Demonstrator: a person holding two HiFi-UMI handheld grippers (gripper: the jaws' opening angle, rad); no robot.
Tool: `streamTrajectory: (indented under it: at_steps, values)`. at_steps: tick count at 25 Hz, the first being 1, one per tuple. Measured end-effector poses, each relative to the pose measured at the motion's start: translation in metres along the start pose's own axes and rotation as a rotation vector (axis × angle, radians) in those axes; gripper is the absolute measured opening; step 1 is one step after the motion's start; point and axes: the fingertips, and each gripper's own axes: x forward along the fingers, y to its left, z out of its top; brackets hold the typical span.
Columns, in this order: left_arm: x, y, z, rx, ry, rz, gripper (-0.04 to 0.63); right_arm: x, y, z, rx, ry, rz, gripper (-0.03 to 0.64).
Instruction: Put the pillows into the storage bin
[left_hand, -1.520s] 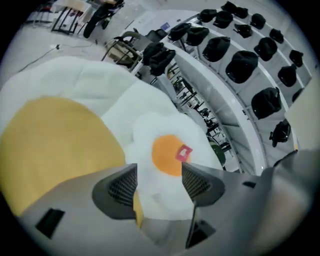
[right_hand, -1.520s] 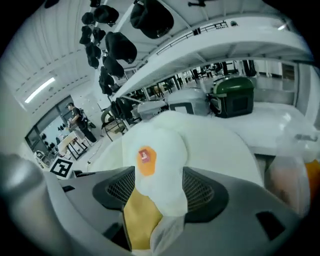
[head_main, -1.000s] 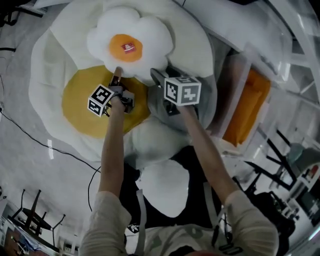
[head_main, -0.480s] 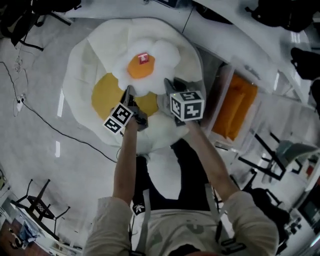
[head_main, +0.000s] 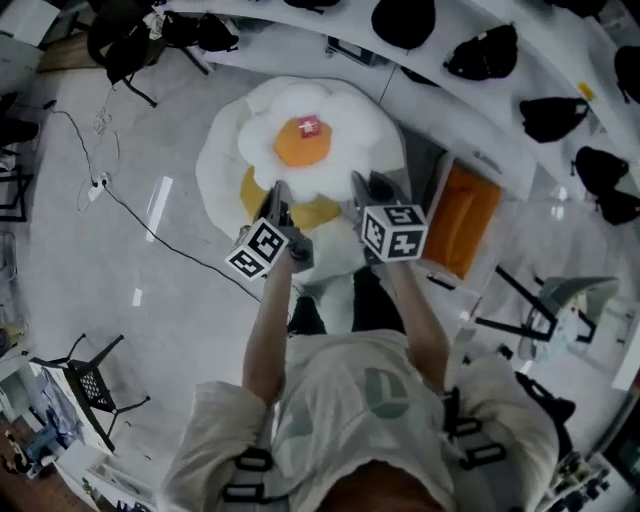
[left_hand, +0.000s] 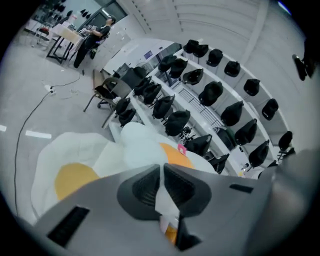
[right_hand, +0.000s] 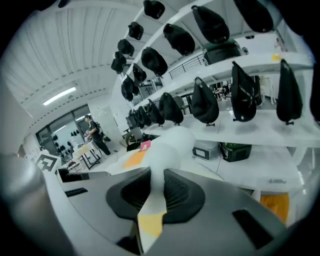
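Note:
A small fried-egg pillow, white with an orange yolk and a red tag, hangs between both grippers above a large fried-egg pillow on the floor. My left gripper is shut on the small pillow's near left edge, and white fabric is pinched between its pads. My right gripper is shut on the near right edge; white and yellow fabric runs through its pads. The clear storage bin stands to the right with an orange pillow inside.
White shelves with several black bags curve along the back and right. A black cable lies on the grey floor to the left, and a chair stands at the lower left. Desks and a standing person are far off.
Both grippers have closed on the small egg pillow's near edge and lifted it high off the large pillow. The person has risen, so the floor looks much farther away.

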Motion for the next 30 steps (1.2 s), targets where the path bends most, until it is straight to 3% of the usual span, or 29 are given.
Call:
streamTrajectory:
  at_steps: [5,9,19,24,30]
  values:
    - [-0.071,-0.023,0.037,0.037,-0.085,-0.069,0.023,-0.054,0.061,0.032,-0.080,-0.094,0.049,0.052]
    - [-0.104,-0.029,0.051,0.048,-0.138,-0.113,0.023,-0.076,0.089,0.035,-0.082,-0.145,0.056,0.052]
    - [-0.158,-0.011,0.076,0.068,-0.104,-0.194,0.023,-0.104,0.152,0.015,-0.051,-0.209,-0.002,0.052]
    - [-0.141,-0.058,0.031,0.107,-0.003,-0.304,0.023,-0.155,0.104,0.007,0.001,-0.265,-0.114,0.053]
    - [-0.098,-0.173,-0.061,0.196,0.120,-0.444,0.023,-0.246,-0.016,0.001,0.105,-0.347,-0.262,0.054]
